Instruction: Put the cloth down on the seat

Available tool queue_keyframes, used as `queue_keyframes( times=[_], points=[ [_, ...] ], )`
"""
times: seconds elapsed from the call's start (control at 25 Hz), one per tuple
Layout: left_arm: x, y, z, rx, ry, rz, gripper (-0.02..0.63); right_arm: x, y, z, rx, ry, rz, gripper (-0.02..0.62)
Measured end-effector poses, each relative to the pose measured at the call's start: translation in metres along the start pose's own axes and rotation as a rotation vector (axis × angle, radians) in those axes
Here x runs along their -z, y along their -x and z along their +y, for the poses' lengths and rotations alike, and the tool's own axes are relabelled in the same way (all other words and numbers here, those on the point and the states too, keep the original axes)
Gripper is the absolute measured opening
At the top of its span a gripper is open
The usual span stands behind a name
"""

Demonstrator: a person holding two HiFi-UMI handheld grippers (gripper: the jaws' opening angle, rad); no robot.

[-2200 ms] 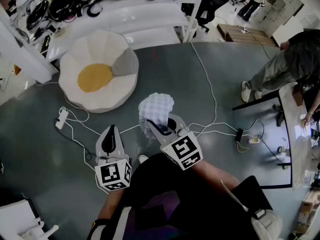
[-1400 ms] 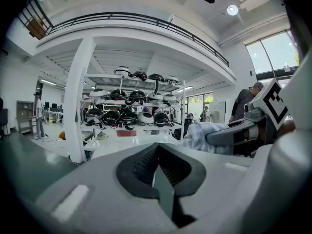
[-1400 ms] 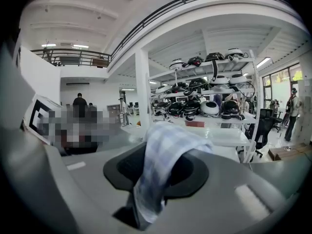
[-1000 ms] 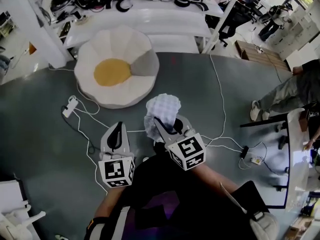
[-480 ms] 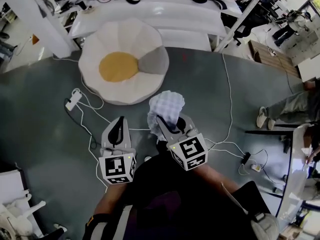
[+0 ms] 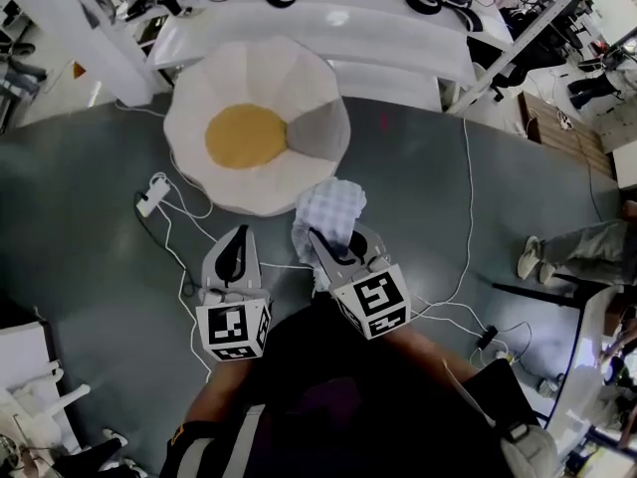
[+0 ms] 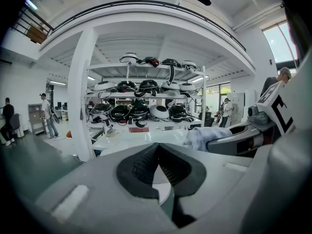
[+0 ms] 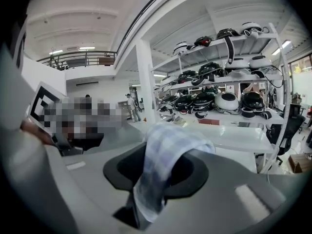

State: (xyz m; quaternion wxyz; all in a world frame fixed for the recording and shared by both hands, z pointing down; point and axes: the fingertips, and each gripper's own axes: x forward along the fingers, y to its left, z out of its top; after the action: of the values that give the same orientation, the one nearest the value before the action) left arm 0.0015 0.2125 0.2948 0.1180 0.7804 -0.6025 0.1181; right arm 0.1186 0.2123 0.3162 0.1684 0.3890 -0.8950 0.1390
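The seat point(image 6: 249, 172) is a round white floor cushion with a yellow middle and one grey wedge, just beyond both grippers in the head view. A white-and-blue checked cloth point(image 6: 329, 211) is bunched above the grey floor near the seat's front right rim. My right gripper point(image 6: 333, 241) is shut on it. In the right gripper view the cloth point(image 8: 163, 160) drapes over and down between the jaws of the right gripper point(image 8: 156, 174). My left gripper point(image 6: 237, 239) is shut on nothing, to the left of the cloth. In the left gripper view its pads point(image 7: 146, 165) meet, and the cloth point(image 7: 202, 136) shows to the right.
White cables and a power strip point(image 6: 150, 206) lie on the floor left of the seat. A white bench point(image 6: 328, 28) and shelves of helmets point(image 7: 141, 112) stand behind it. A pillar point(image 7: 80, 96) rises at the left. A person's legs point(image 6: 572, 250) and a desk point(image 6: 582, 357) are at the right.
The seat has drawn lower and closer in the head view as I moved toward it. Both grippers keep their pose, and the right one still holds the cloth.
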Motion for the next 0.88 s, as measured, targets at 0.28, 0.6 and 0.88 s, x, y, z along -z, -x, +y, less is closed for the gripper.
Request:
queue_keyframes(
  times=[0.28,0.6,0.88],
  points=[
    [-0.013,-0.039,0.003,-0.044,-0.001,0.006,0.000,-0.011,-0.033,-0.042,-0.030,0.026,0.010,0.114],
    [-0.012,-0.073,0.032,-0.055,0.023,0.006,0.000,-0.018,-0.076,-0.054,-0.036,0.039,0.021,0.114],
    [-0.016,-0.122,0.071,-0.016,0.015,0.021,0.000,-0.028,-0.128,-0.069,0.002,0.020,0.049,0.114]
  ],
)
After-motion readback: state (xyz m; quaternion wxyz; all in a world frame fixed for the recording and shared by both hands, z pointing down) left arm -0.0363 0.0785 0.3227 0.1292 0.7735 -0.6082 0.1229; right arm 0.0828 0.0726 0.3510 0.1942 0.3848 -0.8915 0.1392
